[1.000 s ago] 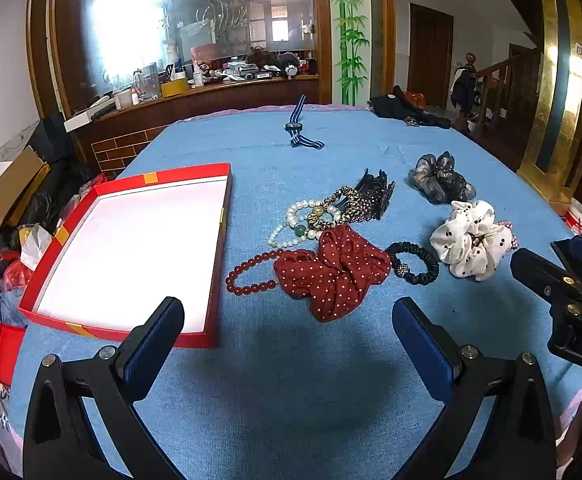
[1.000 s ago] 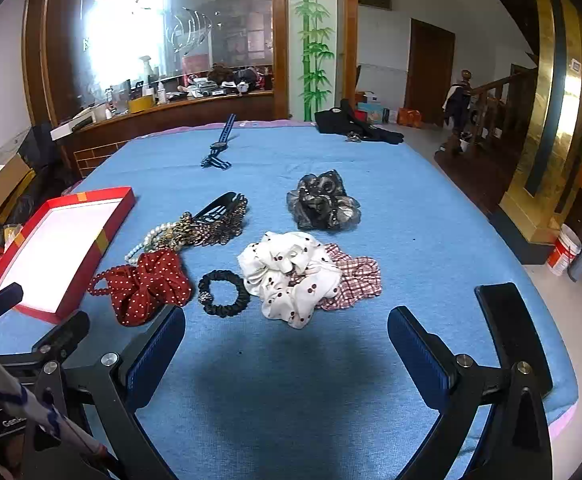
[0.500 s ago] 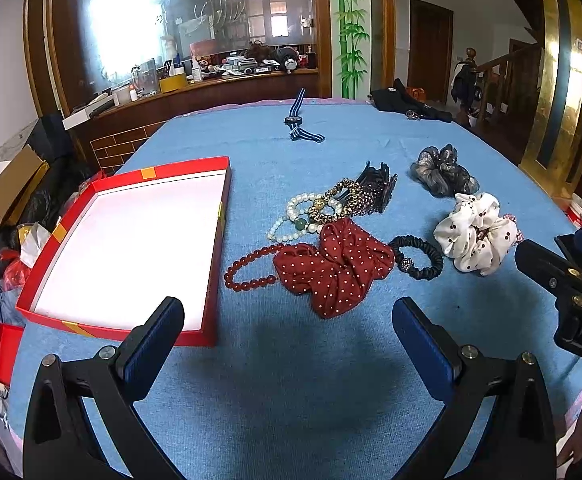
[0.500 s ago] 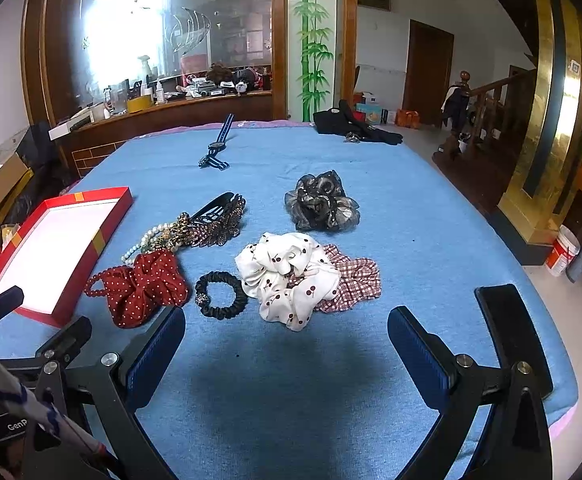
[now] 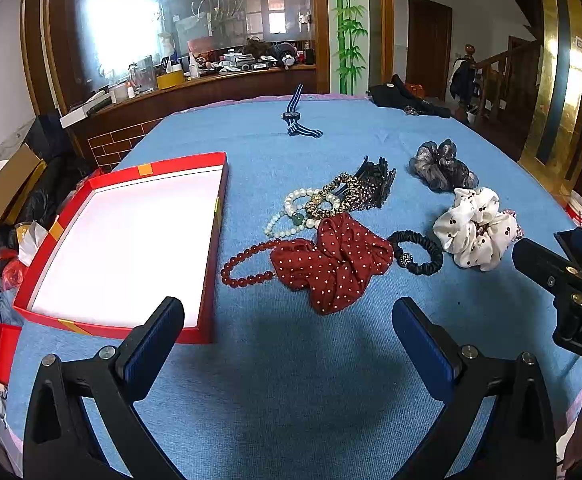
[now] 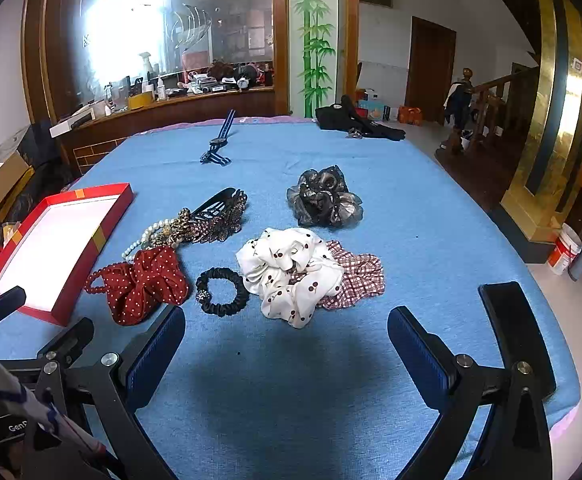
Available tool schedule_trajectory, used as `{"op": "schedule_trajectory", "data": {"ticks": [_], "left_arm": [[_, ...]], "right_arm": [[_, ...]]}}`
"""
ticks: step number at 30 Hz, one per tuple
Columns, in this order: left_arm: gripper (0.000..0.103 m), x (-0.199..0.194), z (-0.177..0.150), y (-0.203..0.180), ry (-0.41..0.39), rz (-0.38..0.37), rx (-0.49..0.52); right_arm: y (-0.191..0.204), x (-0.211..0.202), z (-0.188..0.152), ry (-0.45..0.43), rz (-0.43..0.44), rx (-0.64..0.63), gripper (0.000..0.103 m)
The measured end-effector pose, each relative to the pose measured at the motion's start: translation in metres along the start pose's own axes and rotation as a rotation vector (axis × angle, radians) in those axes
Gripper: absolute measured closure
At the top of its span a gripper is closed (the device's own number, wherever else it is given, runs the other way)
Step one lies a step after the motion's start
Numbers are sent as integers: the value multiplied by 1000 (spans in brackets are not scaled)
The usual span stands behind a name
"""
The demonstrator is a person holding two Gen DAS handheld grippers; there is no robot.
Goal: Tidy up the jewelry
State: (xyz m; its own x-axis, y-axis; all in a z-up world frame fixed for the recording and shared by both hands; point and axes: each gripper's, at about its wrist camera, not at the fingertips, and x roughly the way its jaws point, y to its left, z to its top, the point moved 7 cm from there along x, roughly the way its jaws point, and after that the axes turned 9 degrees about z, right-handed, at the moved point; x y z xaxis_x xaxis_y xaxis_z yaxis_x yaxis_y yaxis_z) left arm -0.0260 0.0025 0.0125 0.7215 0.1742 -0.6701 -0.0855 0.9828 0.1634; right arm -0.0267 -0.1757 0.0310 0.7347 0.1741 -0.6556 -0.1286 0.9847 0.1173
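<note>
An open red box (image 5: 123, 240) with a white inside lies at the left of the blue table; it also shows in the right wrist view (image 6: 55, 240). Beside it lie a red bead bracelet (image 5: 247, 268), a red dotted scrunchie (image 5: 331, 264), a pearl bracelet (image 5: 291, 212), a leopard hair tie with a black clip (image 5: 363, 188), a black hair tie (image 5: 417, 252), a white scrunchie (image 6: 291, 272) over a plaid one (image 6: 355, 276), and a grey scrunchie (image 6: 323, 196). My left gripper (image 5: 287, 340) is open and empty, short of the red scrunchie. My right gripper (image 6: 287, 344) is open and empty, short of the white scrunchie.
A striped watch strap (image 5: 297, 116) lies far back on the table, with black cloth (image 5: 407, 98) at the back right edge. A wooden counter (image 5: 195, 88) with clutter stands behind. Cardboard boxes (image 5: 7, 184) sit on the floor at left.
Both grippers have moved slightly forward toward the items. Both stay open and empty.
</note>
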Motion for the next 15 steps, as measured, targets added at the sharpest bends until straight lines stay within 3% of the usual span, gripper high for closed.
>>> {"op": "schedule_trajectory", "data": {"ticks": [15], "left_arm": [[0,4,-2,-2,15,-3,3]], "right_arm": [[-1,3,-1,10,7,4,1]]}}
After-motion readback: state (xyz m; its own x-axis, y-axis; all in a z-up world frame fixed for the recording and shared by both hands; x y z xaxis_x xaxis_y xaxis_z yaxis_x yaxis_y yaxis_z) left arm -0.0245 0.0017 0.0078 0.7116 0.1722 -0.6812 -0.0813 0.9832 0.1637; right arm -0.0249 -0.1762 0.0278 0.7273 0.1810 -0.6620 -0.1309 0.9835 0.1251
